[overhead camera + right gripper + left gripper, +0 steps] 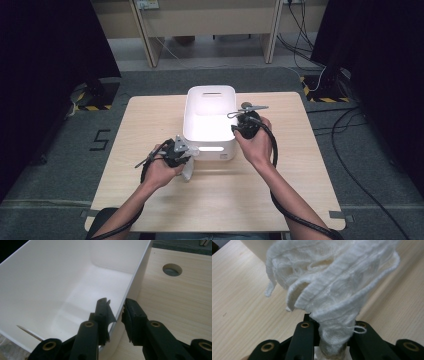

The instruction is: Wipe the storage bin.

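Observation:
A white knitted cloth hangs bunched from my left gripper, whose jaws are shut on its gathered end. In the high view that gripper is just off the front left corner of a white plastic bin, and the cloth trails down to the table. My right gripper sits at the bin's right wall. One jaw is inside the bin and one outside, and the gripper is shut on the rim.
The bin stands at the middle back of a light wooden table, which has a round cable hole to the bin's right. Black curtains flank the table. Cables lie on the floor at right.

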A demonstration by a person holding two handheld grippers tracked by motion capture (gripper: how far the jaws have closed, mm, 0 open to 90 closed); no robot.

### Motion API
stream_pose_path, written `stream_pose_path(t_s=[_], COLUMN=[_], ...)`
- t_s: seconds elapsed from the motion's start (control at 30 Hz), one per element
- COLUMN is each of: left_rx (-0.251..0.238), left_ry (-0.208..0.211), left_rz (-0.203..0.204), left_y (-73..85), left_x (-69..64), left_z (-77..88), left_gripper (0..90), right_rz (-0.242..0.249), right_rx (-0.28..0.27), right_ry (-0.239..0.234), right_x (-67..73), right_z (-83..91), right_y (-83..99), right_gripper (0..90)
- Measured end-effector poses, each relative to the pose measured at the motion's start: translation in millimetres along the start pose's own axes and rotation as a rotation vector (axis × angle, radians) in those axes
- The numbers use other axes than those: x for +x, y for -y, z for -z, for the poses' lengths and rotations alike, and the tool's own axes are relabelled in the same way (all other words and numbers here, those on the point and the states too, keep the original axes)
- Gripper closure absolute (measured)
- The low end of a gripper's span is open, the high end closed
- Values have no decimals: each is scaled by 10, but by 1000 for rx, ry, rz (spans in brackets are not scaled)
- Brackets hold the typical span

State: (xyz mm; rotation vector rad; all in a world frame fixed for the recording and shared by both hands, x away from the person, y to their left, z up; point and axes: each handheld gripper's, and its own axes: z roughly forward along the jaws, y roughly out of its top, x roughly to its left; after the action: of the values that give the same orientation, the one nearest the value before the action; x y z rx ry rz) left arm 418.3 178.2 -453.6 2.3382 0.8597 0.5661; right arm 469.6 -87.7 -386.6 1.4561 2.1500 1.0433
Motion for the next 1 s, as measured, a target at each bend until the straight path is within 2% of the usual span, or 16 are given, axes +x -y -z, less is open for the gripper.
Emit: stream_pose_path(t_s=[0.17,0.5,0.87,1.0], left_rx=[13,-11,-15,-30], left_ry=[-4,27,36,51], left_rz=[-3,-19,-8,0], left_y=[21,-54,-74,-117], left_x=[-29,-180,-178,-171], left_z=[-44,-5,-8,18], left_gripper=[781,781,781,782], right_rz=[2,-4,0,1], right_rx=[1,-3,-5,-3], right_ry=[6,18,15,14], right_x=[7,19,14,14], right_z=[1,1,6,5], right_y=[1,4,7,4], right_gripper=[739,737,735,735])
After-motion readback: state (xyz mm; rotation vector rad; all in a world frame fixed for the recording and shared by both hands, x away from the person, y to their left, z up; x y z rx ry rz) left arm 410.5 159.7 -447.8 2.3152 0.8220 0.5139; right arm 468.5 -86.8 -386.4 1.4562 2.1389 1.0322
